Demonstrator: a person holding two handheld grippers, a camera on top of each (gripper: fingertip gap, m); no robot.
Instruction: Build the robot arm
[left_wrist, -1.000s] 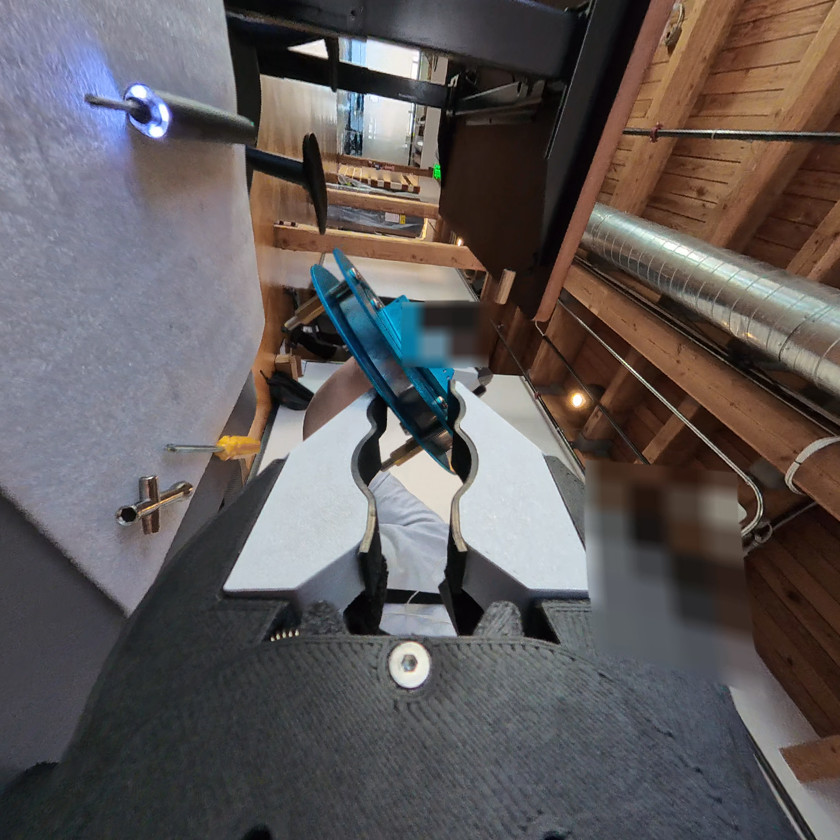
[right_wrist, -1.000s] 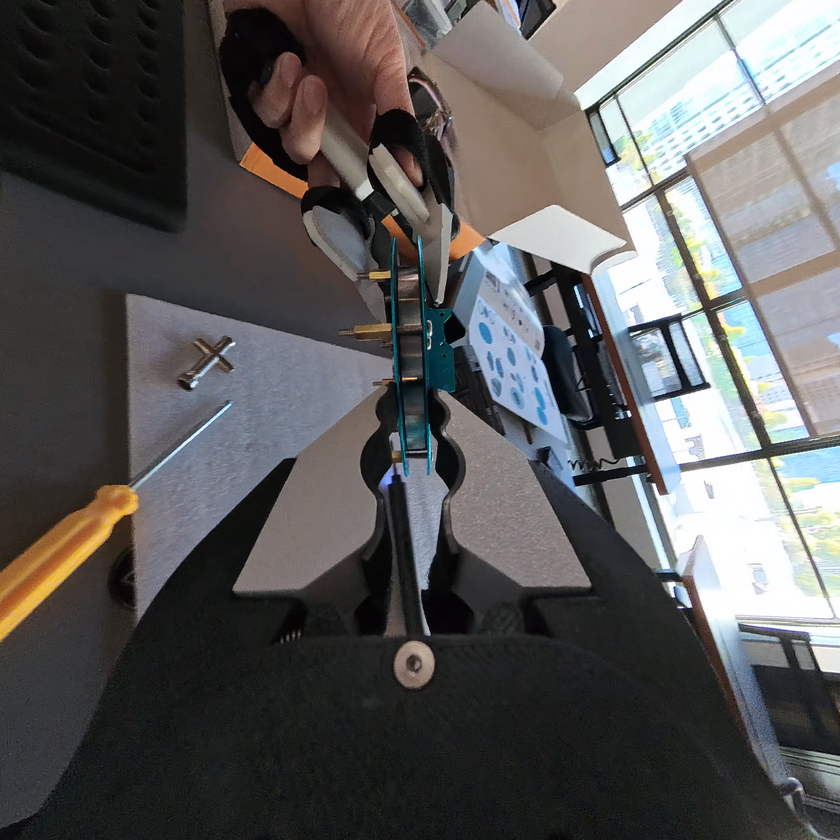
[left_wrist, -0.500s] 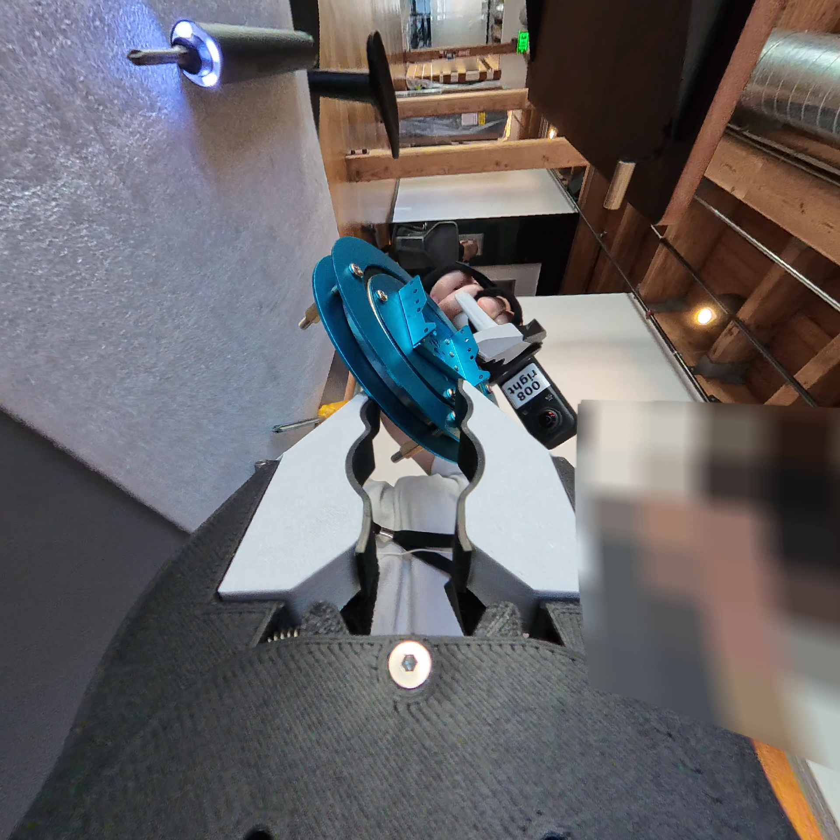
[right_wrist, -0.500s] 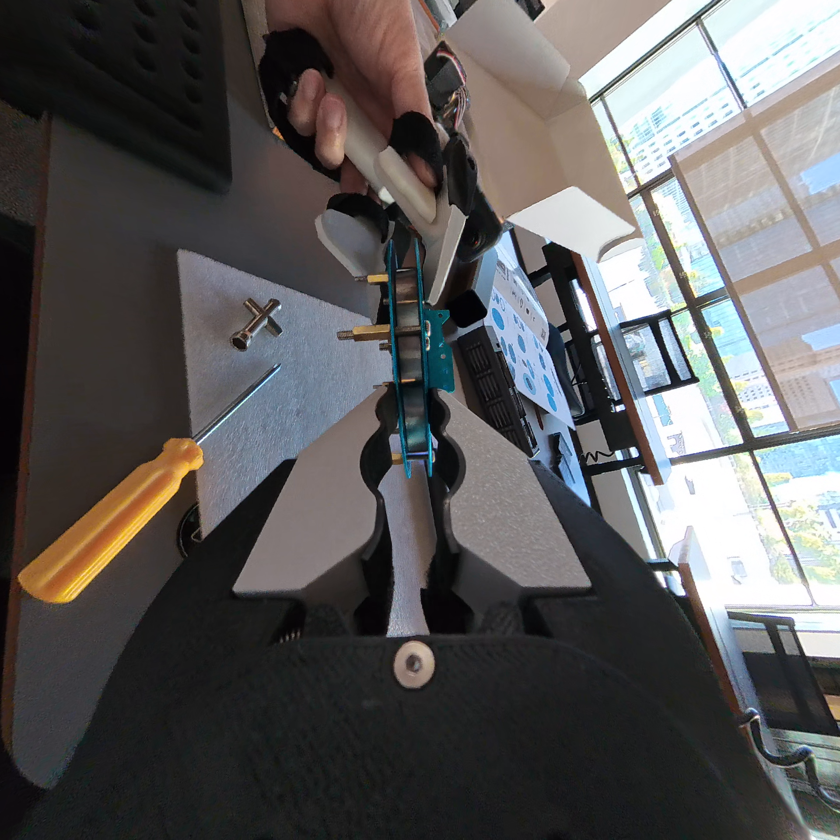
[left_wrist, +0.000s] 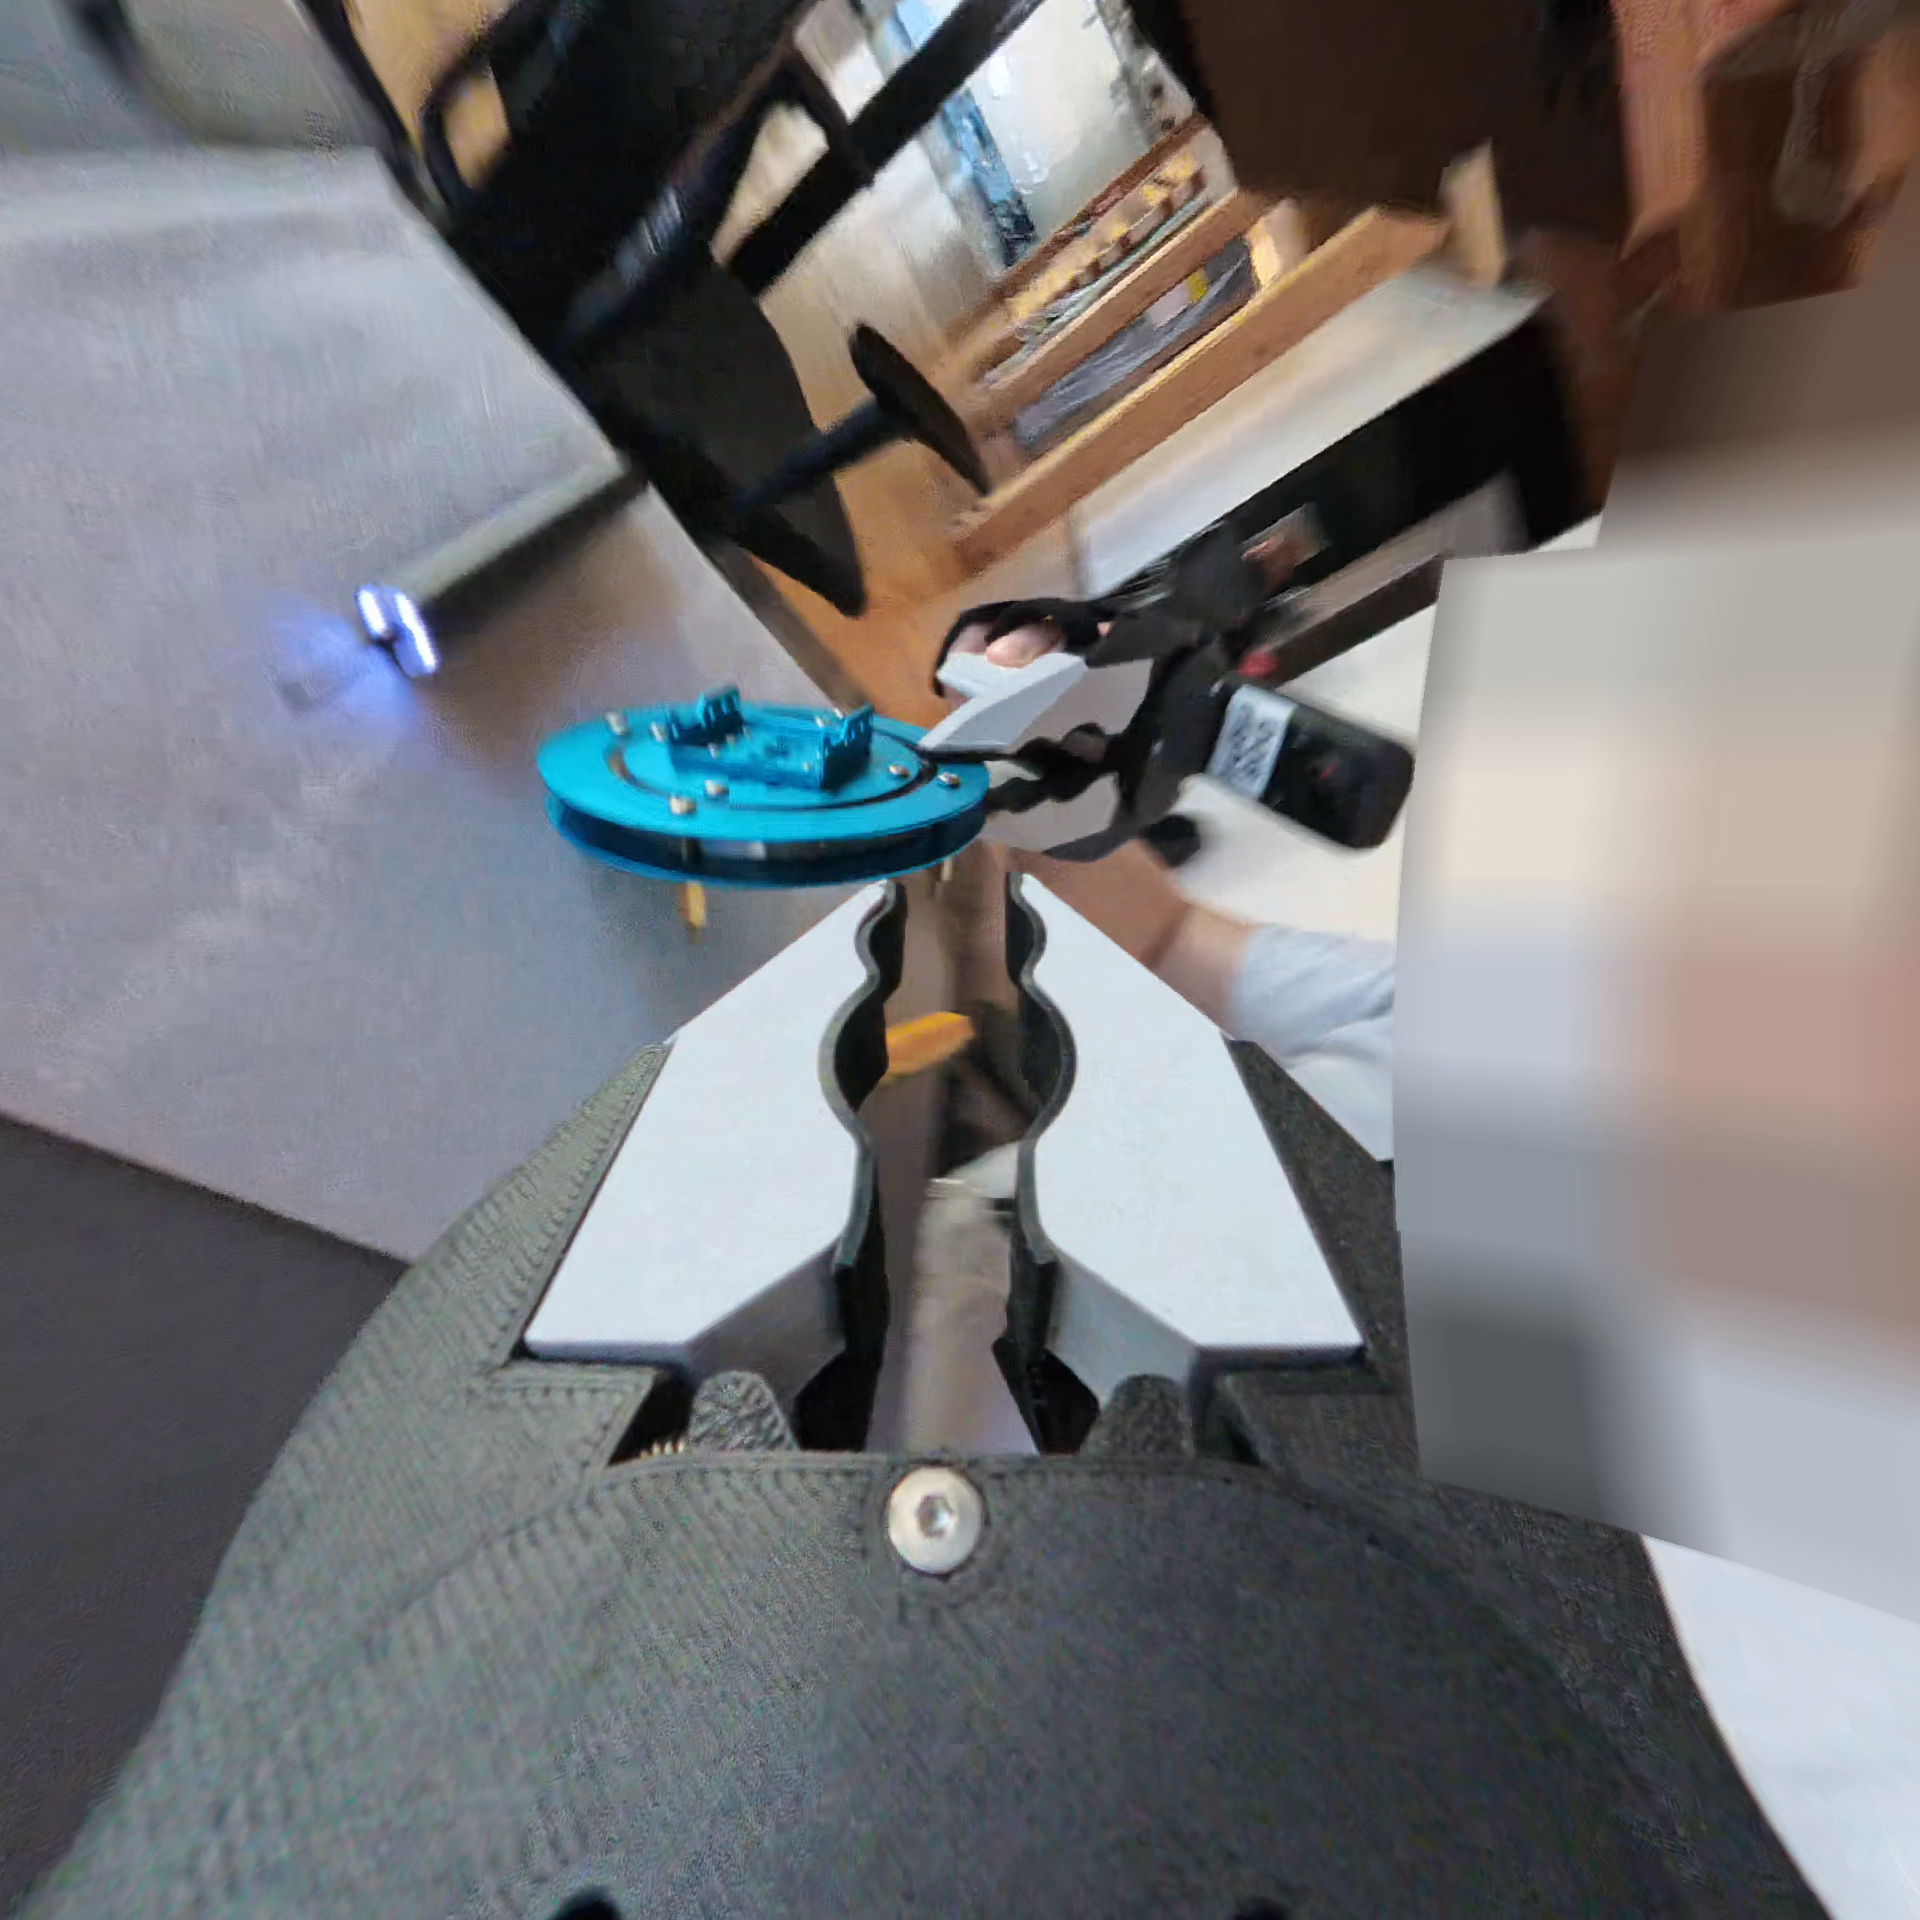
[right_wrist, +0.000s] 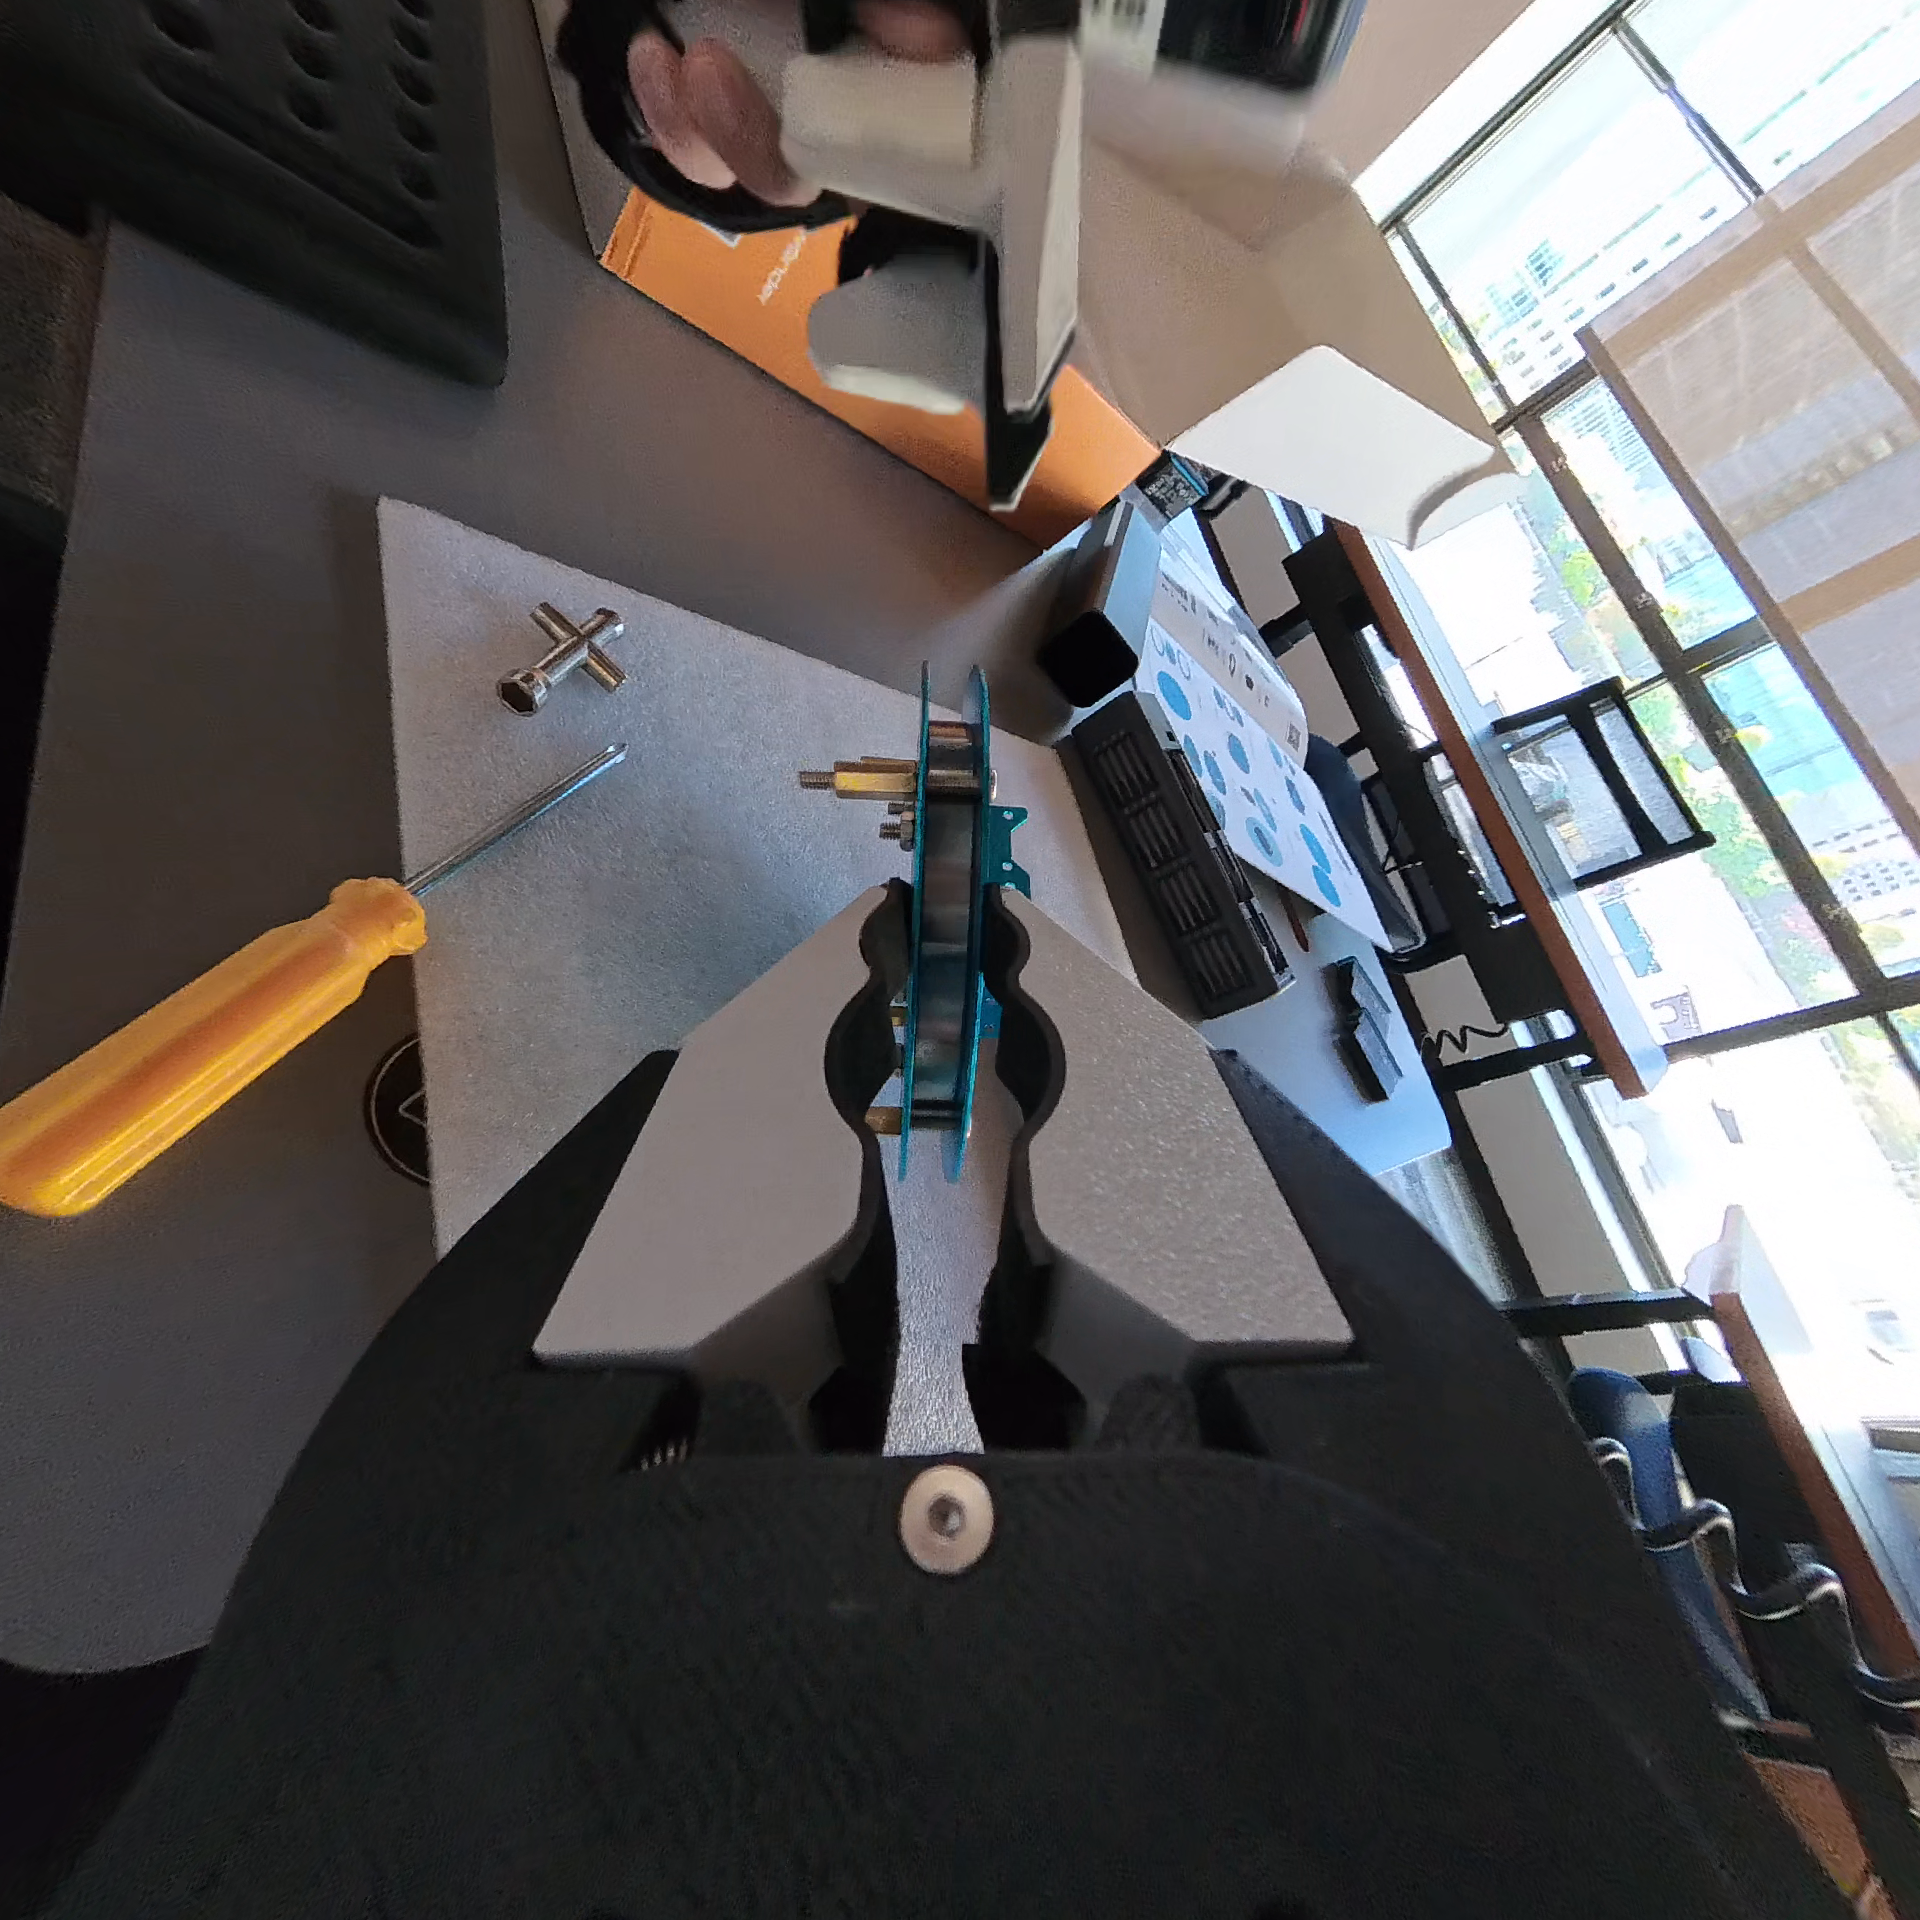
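A blue two-disc metal assembly (right_wrist: 945, 935) with brass standoffs and a small blue bracket is clamped edge-on in my right gripper (right_wrist: 945, 904), above the grey foam mat (right_wrist: 644, 935). In the left wrist view the assembly (left_wrist: 758, 790) lies flat in the air, and the right gripper (left_wrist: 966, 769) holds its right rim. My left gripper (left_wrist: 951, 904) is just below the assembly's near edge, apart from it and empty, its jaws a little apart. It also shows blurred at the top of the right wrist view (right_wrist: 966, 343), clear of the assembly.
A yellow-handled screwdriver (right_wrist: 208, 1039) and a metal cross wrench (right_wrist: 566, 660) lie on the mat at left. A dark pen-shaped driver with a blue light (left_wrist: 416, 613) lies farther off. An orange box (right_wrist: 883, 343), black perforated foam (right_wrist: 260, 156) and a black bit case (right_wrist: 1174, 862) stand around the mat. One gripper's finger ends stand about 9 cm off the other's. The metal cross wrench (right_wrist: 566, 660) sits 11 cm or so from the ends of my left fingers.
My left gripper has let go of the blue assembly and pulled away, moving fast. The right gripper keeps its hold and has slid farther onto the discs.
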